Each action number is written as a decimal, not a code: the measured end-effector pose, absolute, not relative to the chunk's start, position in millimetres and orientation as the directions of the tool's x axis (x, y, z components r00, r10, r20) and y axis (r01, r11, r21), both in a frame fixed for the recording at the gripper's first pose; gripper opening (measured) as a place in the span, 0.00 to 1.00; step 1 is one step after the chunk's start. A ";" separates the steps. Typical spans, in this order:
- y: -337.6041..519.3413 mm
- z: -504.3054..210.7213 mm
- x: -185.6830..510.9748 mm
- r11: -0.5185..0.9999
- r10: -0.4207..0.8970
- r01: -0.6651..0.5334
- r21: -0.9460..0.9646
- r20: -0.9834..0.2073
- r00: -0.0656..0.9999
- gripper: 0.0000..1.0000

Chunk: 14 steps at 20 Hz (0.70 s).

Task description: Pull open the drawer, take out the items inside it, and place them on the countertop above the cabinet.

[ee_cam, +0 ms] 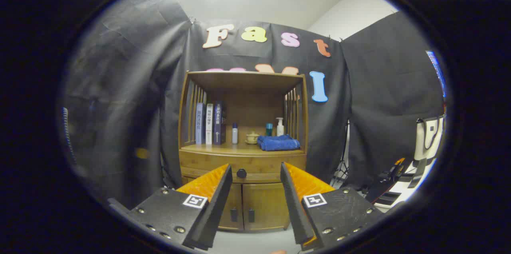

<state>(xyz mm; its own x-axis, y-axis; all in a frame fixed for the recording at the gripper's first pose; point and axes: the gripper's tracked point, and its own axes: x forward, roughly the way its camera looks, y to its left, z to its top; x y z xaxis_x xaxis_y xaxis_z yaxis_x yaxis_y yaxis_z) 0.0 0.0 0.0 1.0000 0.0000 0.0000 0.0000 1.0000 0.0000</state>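
Claw (255,174) released, its two fingers spread apart and holding nothing; beyond and between the fingertips, the round dark knob (241,173) of the closed drawer (242,166) in a wooden cabinet (243,202); two closed doors (255,206) below it; on the surface (239,149) above, upright books (209,123), a small bottle (234,133), a folded blue towel (278,142), a pump bottle (280,126).

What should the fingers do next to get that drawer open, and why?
Probably move straight forward toward the round knob on the drawer. The gripper has its fingers open, with the knob showing in the gap between them but some way ahead, not touched yet. The drawer is shut, so closing on the knob has to come before any pulling.
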 end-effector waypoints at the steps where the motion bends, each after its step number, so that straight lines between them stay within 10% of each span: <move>1: -0.6 -0.9 0.2 1.000 -0.002 0.002 -0.001 -0.005 1.000 0.73; 14: -1.7 -18.9 13.4 1.000 -0.012 0.013 0.006 -0.077 0.997 0.73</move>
<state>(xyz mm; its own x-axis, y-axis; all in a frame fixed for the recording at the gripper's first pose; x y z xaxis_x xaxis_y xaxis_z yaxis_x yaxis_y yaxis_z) 13.4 -1.7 -18.9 0.9970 -0.0122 -0.0766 0.0127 0.9999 0.0059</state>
